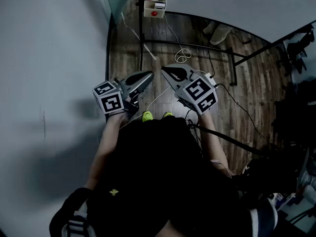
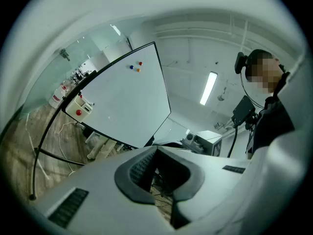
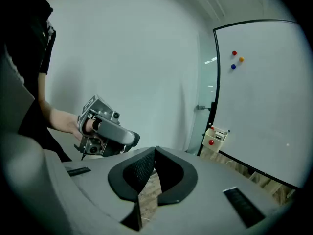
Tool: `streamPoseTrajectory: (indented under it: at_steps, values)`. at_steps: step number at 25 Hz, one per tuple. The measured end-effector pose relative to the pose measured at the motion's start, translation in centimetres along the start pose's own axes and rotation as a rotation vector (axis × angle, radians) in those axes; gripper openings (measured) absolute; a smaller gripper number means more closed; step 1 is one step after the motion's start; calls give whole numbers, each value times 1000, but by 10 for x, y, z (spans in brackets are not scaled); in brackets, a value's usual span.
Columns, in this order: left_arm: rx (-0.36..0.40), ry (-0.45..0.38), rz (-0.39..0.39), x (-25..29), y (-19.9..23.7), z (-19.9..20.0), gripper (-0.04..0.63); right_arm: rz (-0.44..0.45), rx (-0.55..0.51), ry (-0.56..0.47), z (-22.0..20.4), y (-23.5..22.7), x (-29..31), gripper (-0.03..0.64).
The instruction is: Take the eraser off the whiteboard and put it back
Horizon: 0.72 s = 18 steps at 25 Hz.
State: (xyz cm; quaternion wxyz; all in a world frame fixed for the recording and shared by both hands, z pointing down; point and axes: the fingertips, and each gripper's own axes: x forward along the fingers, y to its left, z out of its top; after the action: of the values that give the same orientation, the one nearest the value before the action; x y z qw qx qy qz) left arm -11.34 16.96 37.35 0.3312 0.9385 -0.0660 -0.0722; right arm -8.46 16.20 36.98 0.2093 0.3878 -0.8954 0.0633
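The whiteboard (image 1: 237, 4) stands ahead on a black frame. At its lower left corner hangs a small cream box with a red dot (image 1: 154, 6), also seen in the left gripper view (image 2: 79, 107) and the right gripper view (image 3: 215, 136); the white item in it may be the eraser. My left gripper (image 1: 148, 74) and right gripper (image 1: 164, 69) are held side by side, well short of the board. The left gripper (image 2: 156, 150) is shut and holds nothing. The right gripper (image 3: 155, 148) is likewise shut and holds nothing.
Three coloured magnets (image 3: 236, 59) sit high on the board. A white cable (image 1: 181, 56) and black cables (image 1: 237, 107) lie on the wood floor by the frame's legs (image 1: 192, 44). A pale wall (image 1: 49, 58) rises at the left; dark equipment (image 1: 296, 112) crowds the right.
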Motion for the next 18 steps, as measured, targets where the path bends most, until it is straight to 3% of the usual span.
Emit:
streamPoseTrajectory:
  at_steps: [18]
  values:
    - [-53, -9, 5, -16, 7, 3, 17, -35, 21, 7, -2, 1, 9, 8]
